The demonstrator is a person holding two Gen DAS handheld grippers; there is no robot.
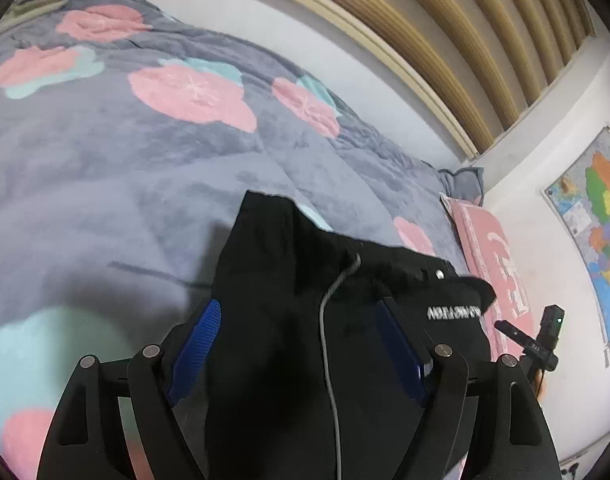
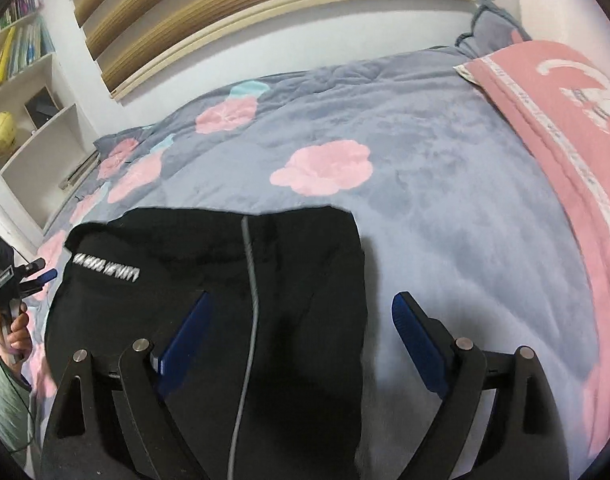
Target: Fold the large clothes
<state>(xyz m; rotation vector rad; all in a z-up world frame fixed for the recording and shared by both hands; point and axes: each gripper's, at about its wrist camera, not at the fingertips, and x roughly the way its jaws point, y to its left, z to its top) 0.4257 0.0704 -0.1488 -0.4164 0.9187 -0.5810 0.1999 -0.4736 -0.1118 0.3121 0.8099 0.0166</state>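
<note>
A black garment point(image 1: 273, 280) lies folded on the bed, with a grey drawstring point(image 1: 325, 320) running down its middle and white lettering point(image 1: 453, 312) near one edge. My left gripper point(image 1: 299, 304) hovers just above it, its blue pads spread wide and not touching the cloth. In the right wrist view the same garment point(image 2: 297, 248) shows its drawstring point(image 2: 251, 280) and lettering point(image 2: 105, 268). My right gripper point(image 2: 303, 296) stands open over the garment's right edge, one finger over the cloth and the other over the quilt. A hand point(image 2: 17, 332) holds the left tool at the far left.
A grey quilt with pink flowers point(image 1: 125, 168) covers the bed. A pink blanket point(image 2: 565, 128) lies along the quilt's right side. A wall map point(image 1: 601, 216) hangs beyond the bed. A bookshelf with a yellow ball point(image 2: 1, 134) stands at the left, and blinds point(image 2: 225, 4) hang behind.
</note>
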